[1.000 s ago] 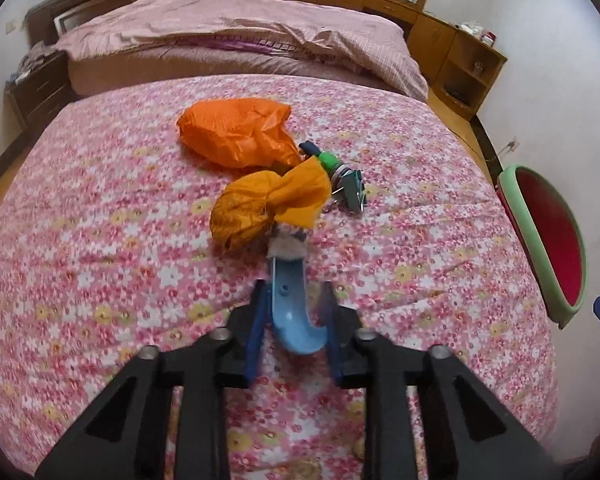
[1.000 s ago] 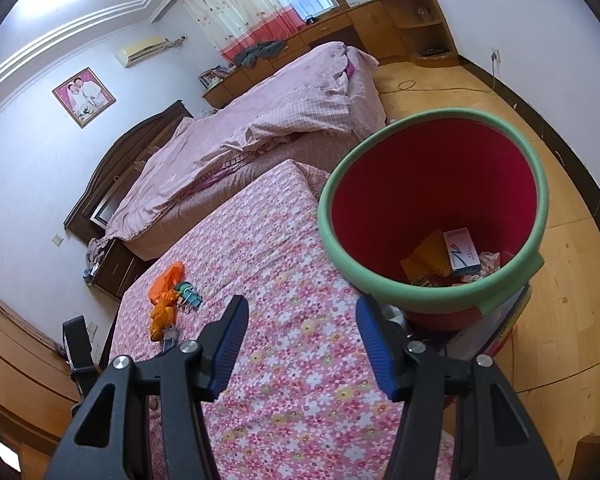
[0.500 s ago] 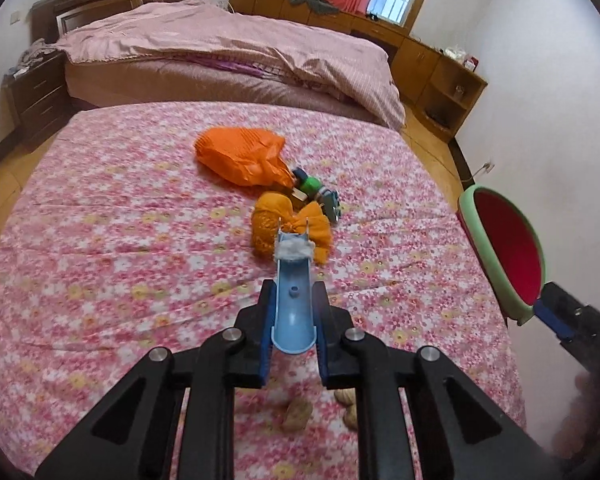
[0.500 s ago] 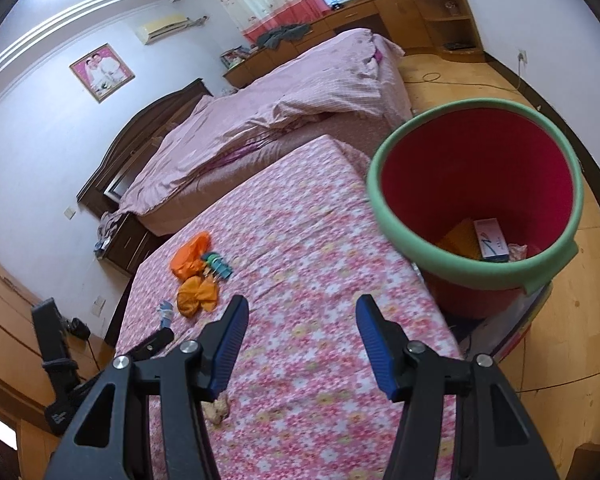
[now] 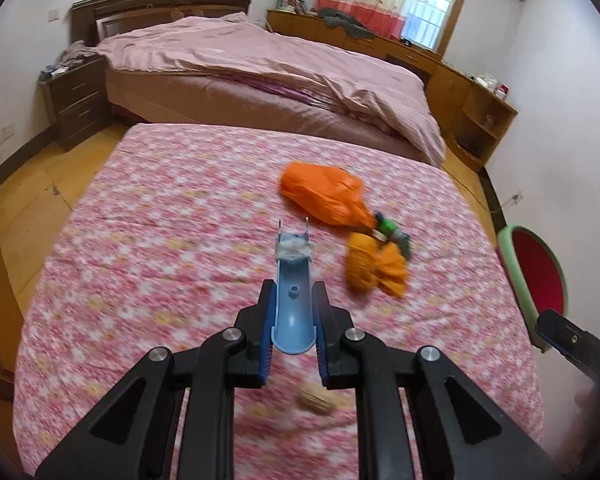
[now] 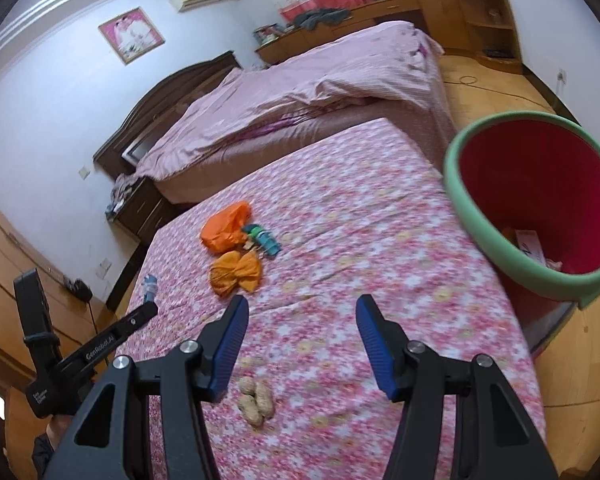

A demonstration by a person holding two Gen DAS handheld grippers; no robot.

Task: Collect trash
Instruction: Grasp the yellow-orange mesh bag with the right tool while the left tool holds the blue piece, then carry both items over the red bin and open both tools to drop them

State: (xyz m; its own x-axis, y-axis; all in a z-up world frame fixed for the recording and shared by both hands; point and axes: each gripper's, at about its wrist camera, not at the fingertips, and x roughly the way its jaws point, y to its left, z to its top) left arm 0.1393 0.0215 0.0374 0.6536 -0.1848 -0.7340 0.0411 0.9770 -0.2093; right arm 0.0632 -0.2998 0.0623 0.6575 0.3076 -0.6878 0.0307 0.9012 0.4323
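Holding a light-blue plastic scoop-shaped piece (image 5: 294, 310) by its rounded end, the left gripper (image 5: 294, 320) has both pads pressed against its sides; the far end, with grey lint stuck on it, sticks out forward above the floral bedspread (image 5: 180, 240). Right gripper (image 6: 298, 340) is spread wide with nothing between its pads, hovering over the bedspread near the peanuts (image 6: 255, 400).

Trash relative to the bin (image 6: 500, 256) (red inside, green rim, off the bedspread's right edge, already with a carton and scraps inside):
- peanuts: on the bedspread at its near edge, just under the right gripper
- yellow crumpled wrapper (image 6: 236, 272): mid-bedspread, well apart from the bin
- orange plastic bag (image 6: 226, 226): just beyond the wrapper, farther from the bin
- green/teal small item (image 6: 264, 240): touching or just beside the bag and wrapper, can't tell which

Judgement: blue piece goes to the bin next.

Risks:
- the grip is only on the curved end of smooth plastic, so a fast swing could let it pivot or slip out
- the bin sits below bed level with its mouth tilted, so an early release would land on the rim or the floor
- the two grippers are close near the bin side, so paths may clash
- peanuts are loose and round, so a pinch may squirt one off the edge
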